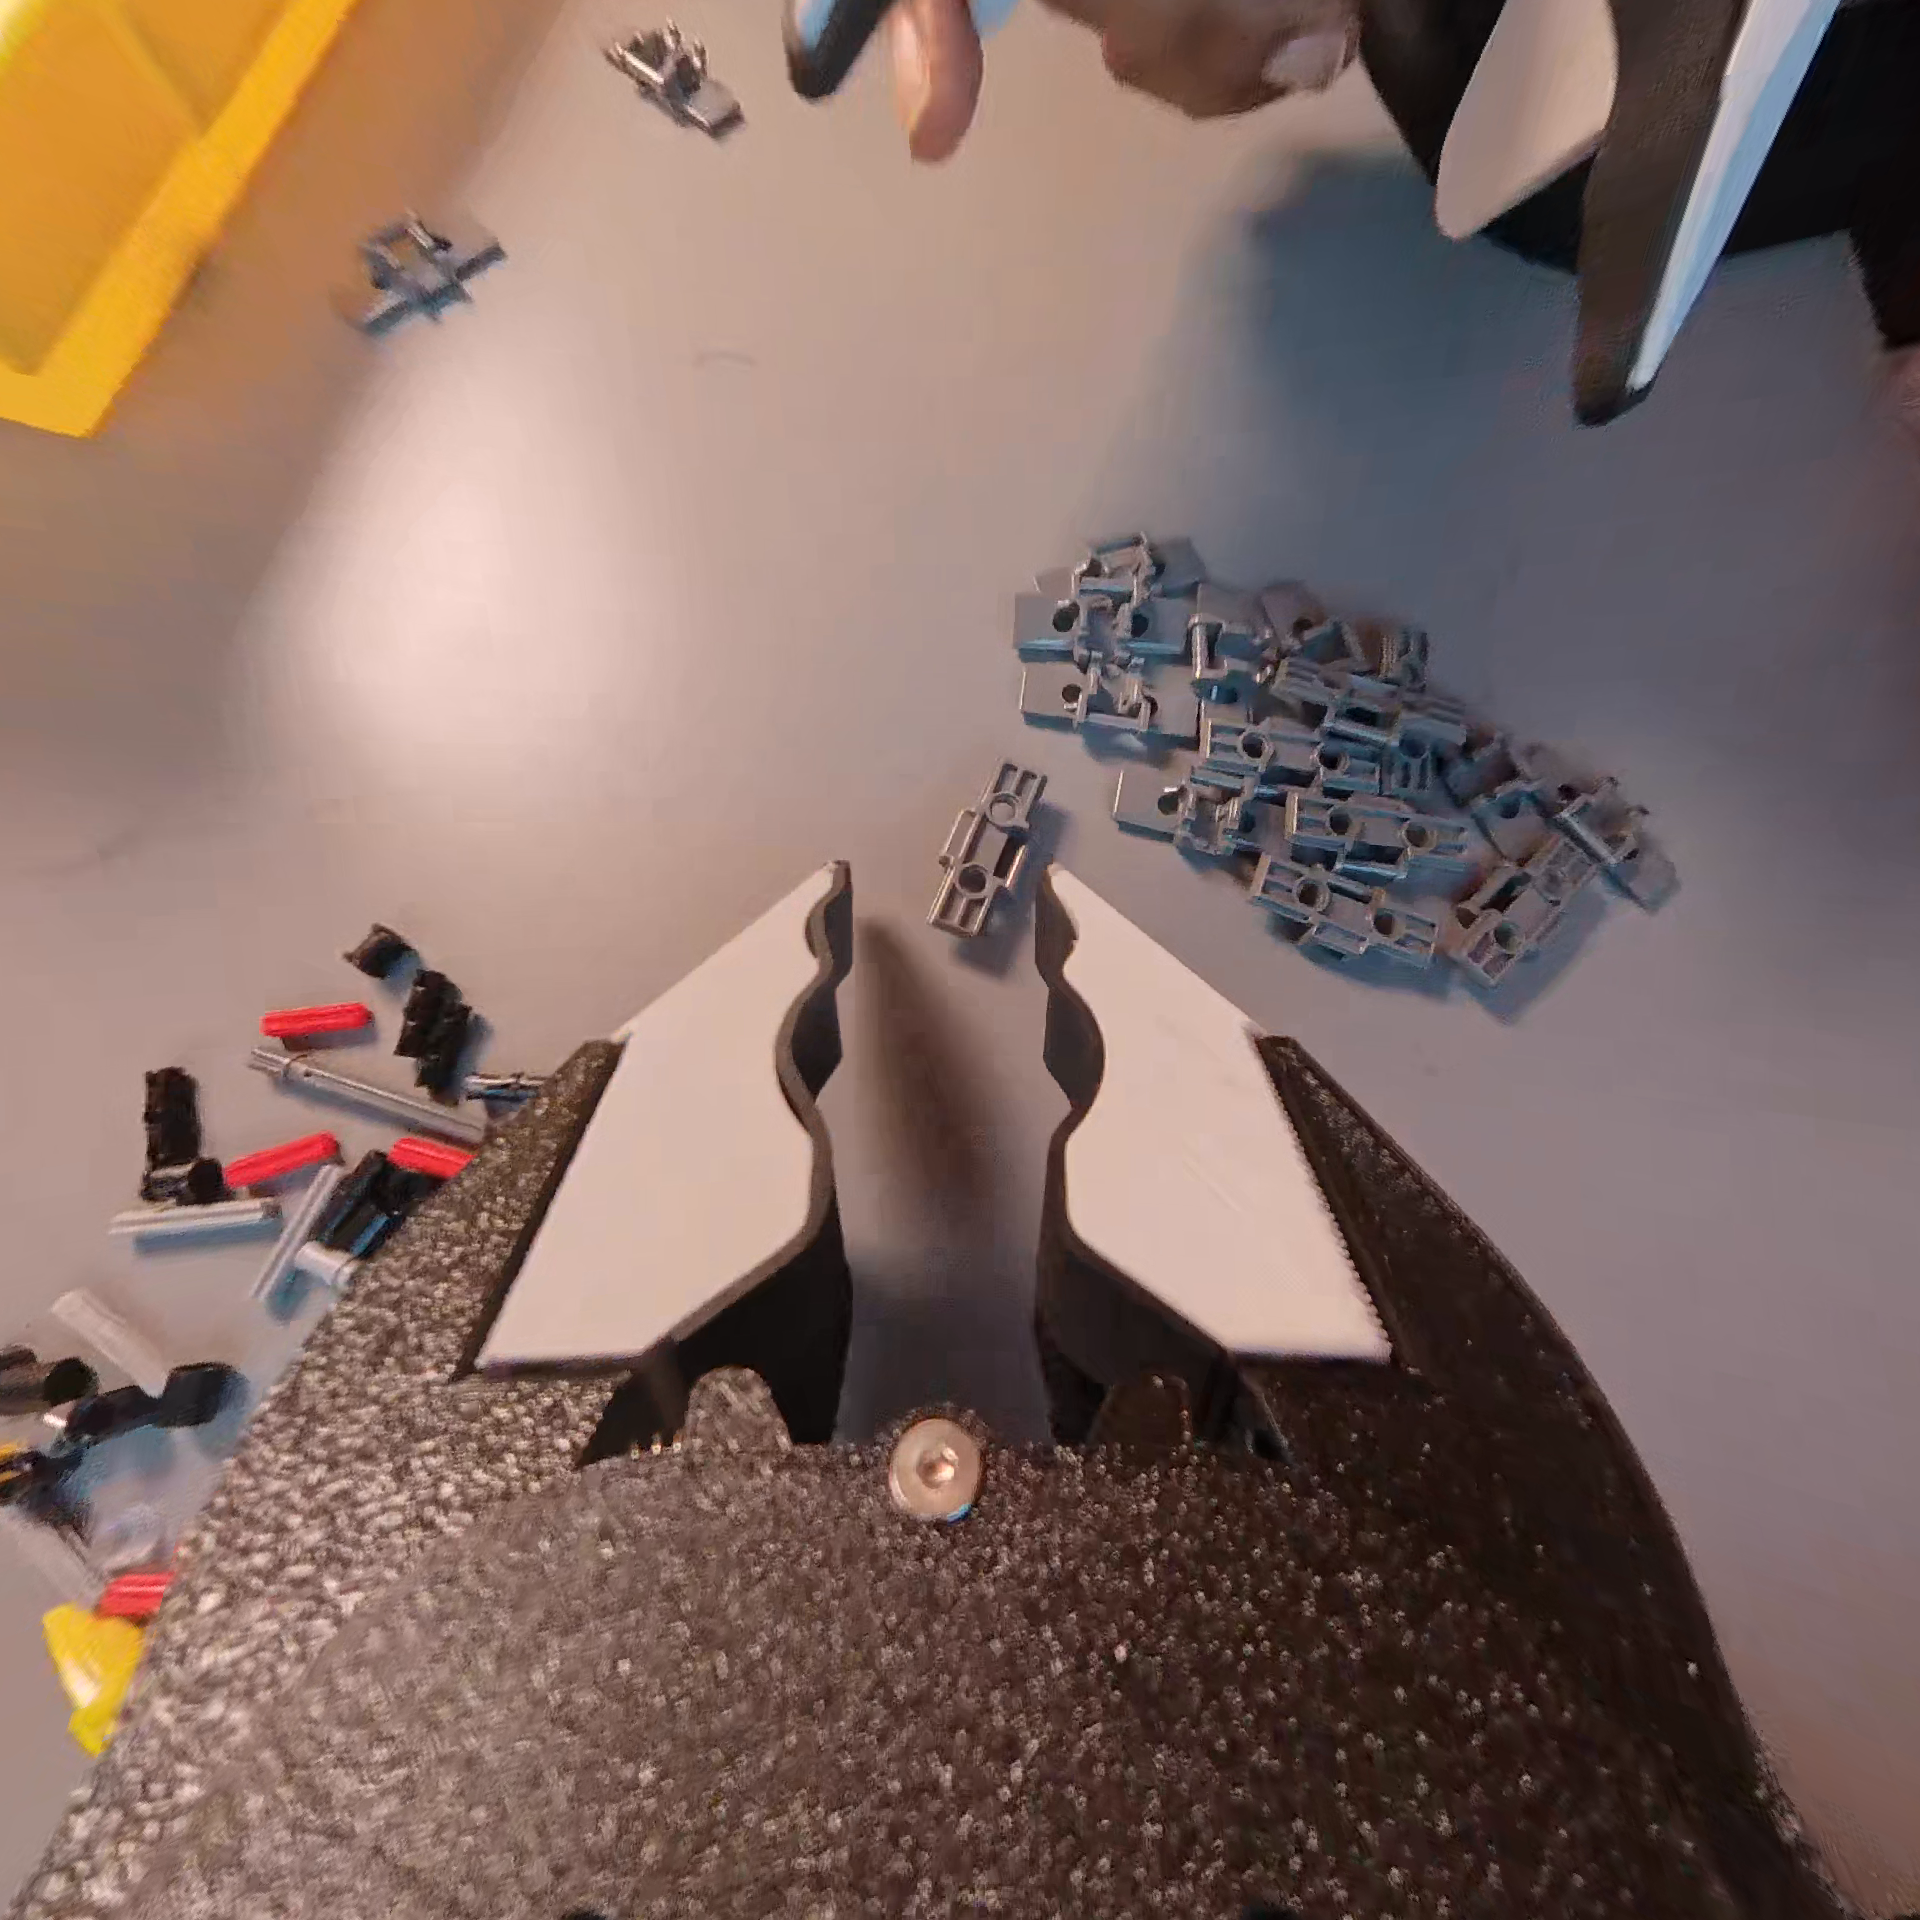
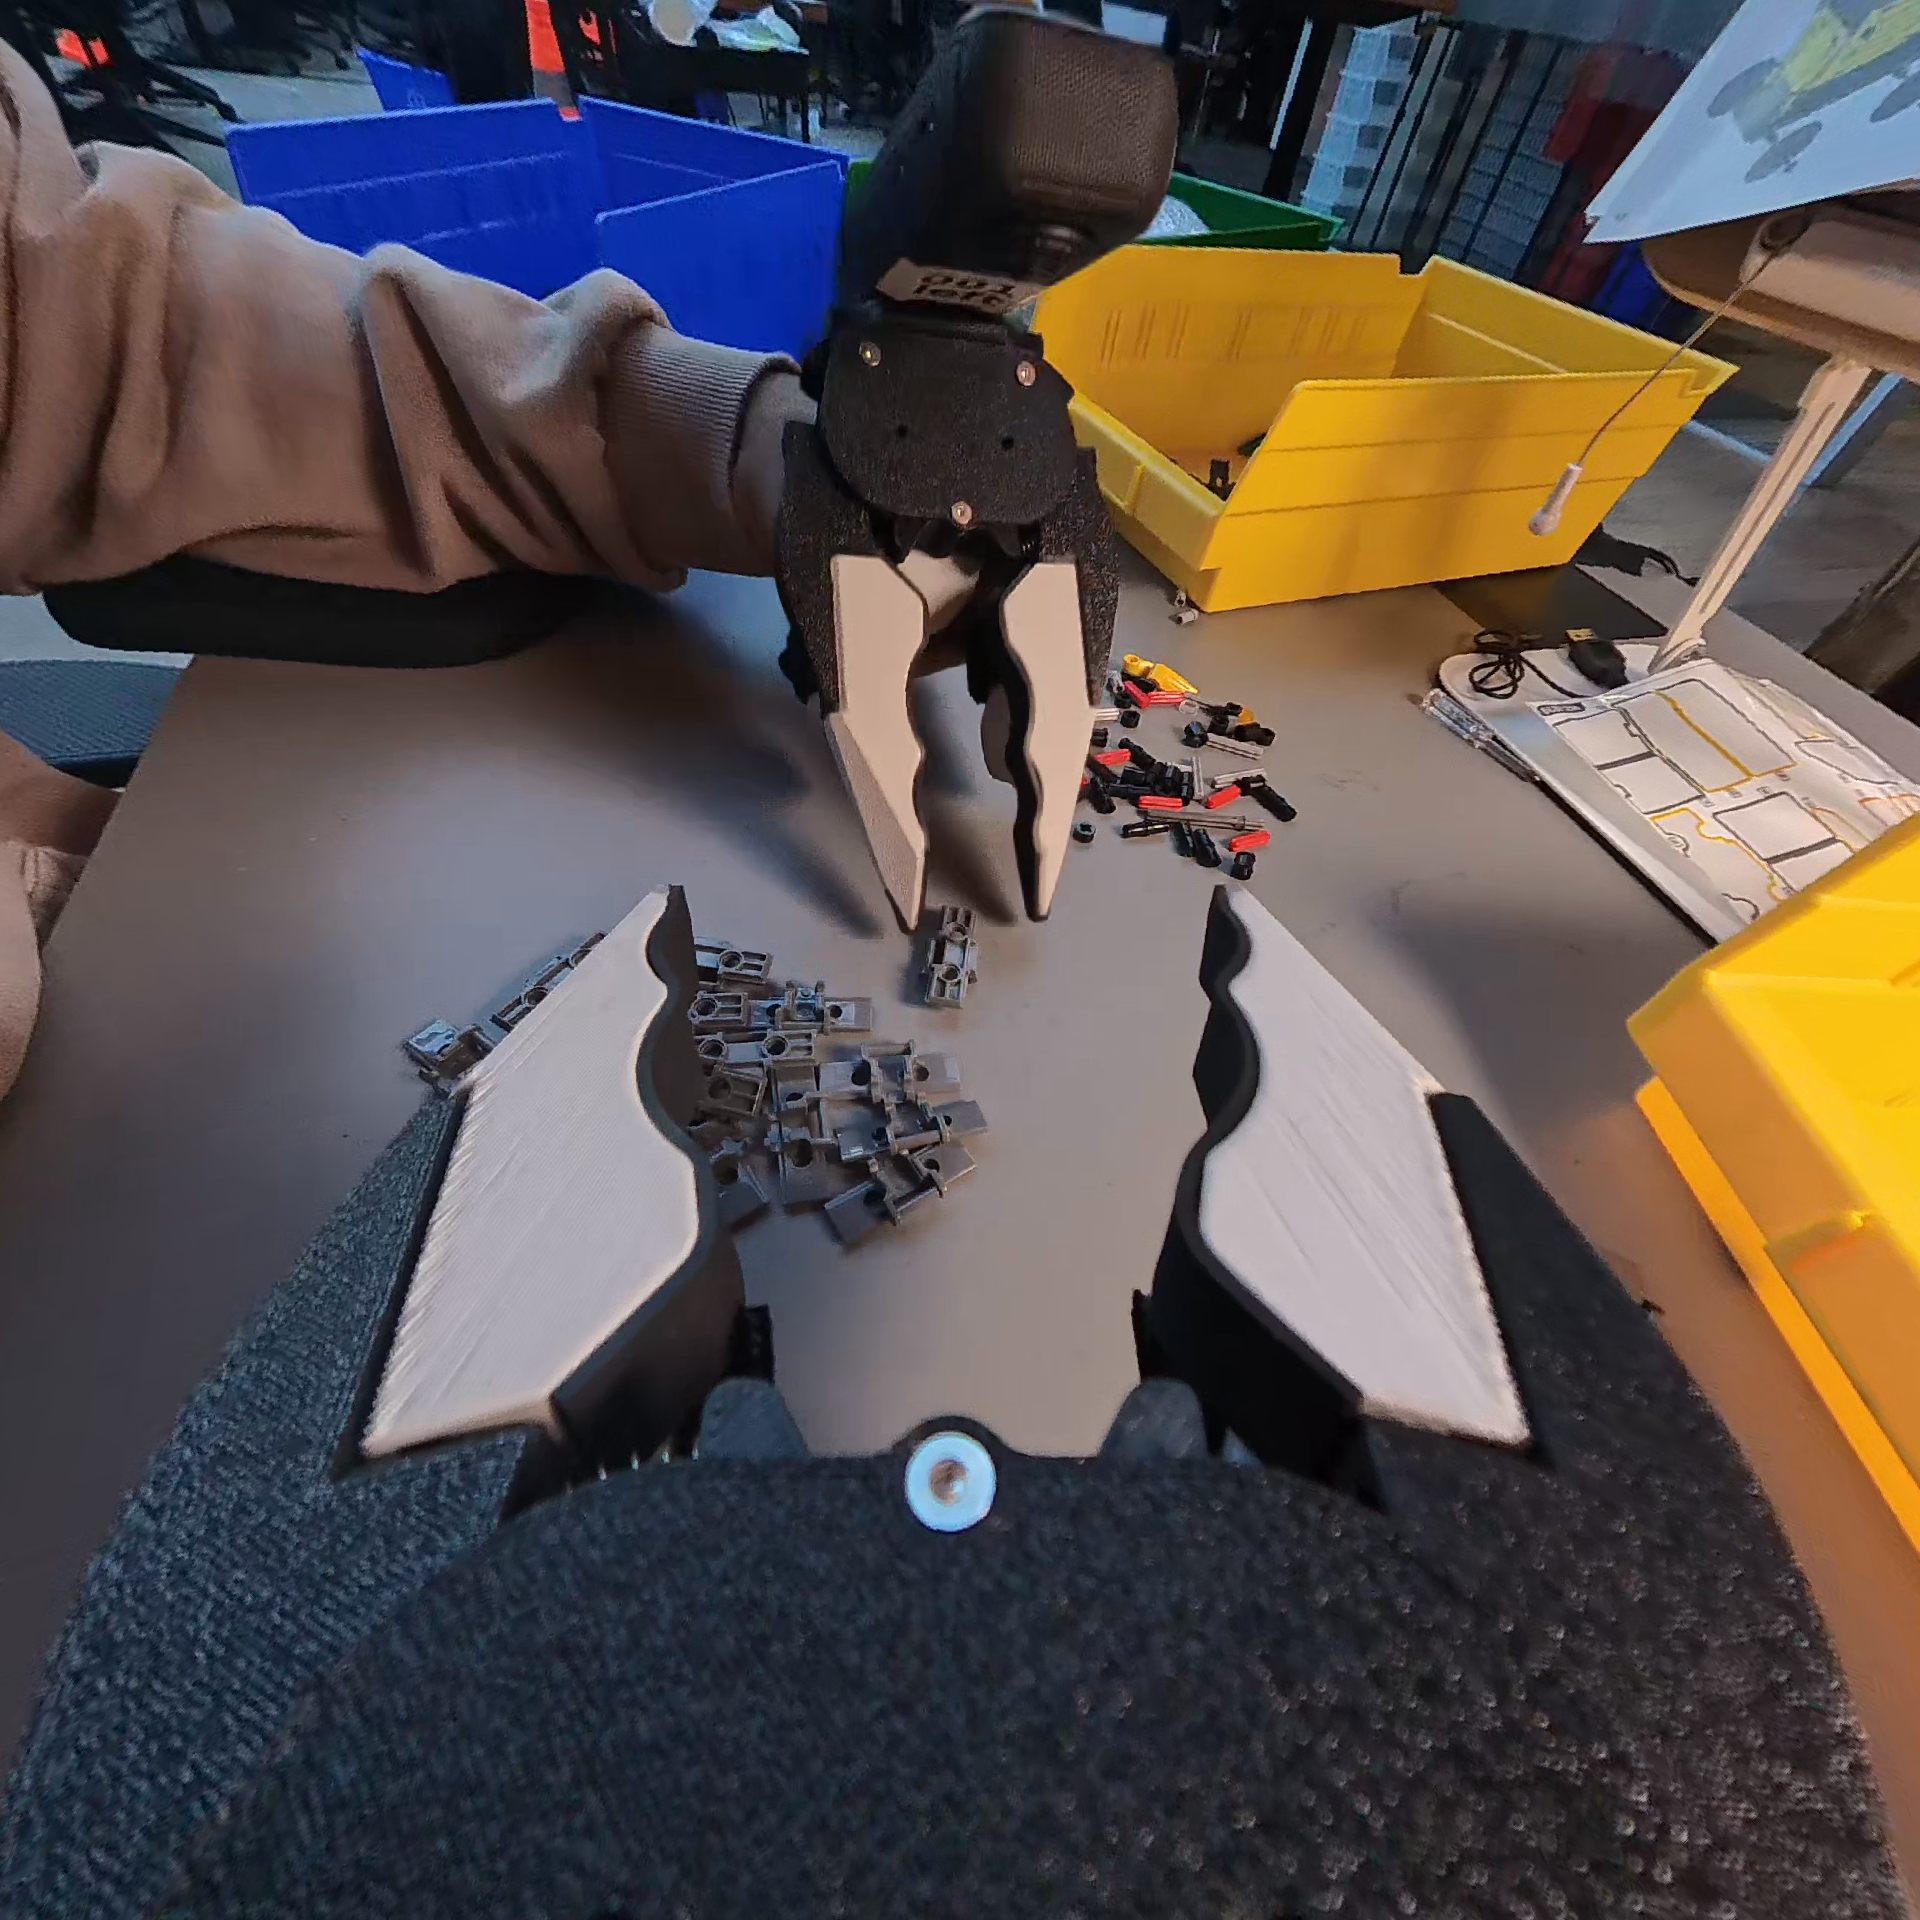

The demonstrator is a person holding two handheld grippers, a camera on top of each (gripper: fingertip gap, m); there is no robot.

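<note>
A single grey link piece [image 1: 985,865] lies flat on the grey table [image 1: 623,582], set apart from the rest and just beside a heap of like grey pieces [image 1: 1340,769]; in the right wrist view the same piece [image 2: 951,956] sits directly below the tips of the left gripper [image 2: 971,914]. The left gripper [image 1: 945,883] stands partly open, its tips either side of the piece and just short of it, with nothing between the jaws. The right gripper [image 2: 940,904] is opened wide and empty, poised above the heap [image 2: 831,1101], which shows between its fingers and partly behind the left one. As to progress: no piece is held by either gripper, the single piece is not yet gripped, and the heap appears unsorted; two more grey pieces [image 1: 421,270] lie loose farther off toward a yellow bin [image 1: 94,208]. To the left gripper's own left lies a scatter of small black, red and grey pins and axles [image 1: 312,1122], seen also in the right wrist view [image 2: 1184,769]. The table surface is smooth, matt and grey. Around it stand an open-fronted yellow bin [image 2: 1351,436], a second yellow bin [image 2: 1787,1122] at the right edge, blue bins [image 2: 540,197] behind a tan sleeve [image 2: 312,416], printed instruction sheets [image 2: 1704,790] and a lamp stand [image 2: 1766,488]. The room behind is dim and cluttered; detail there cannot be made out.
</note>
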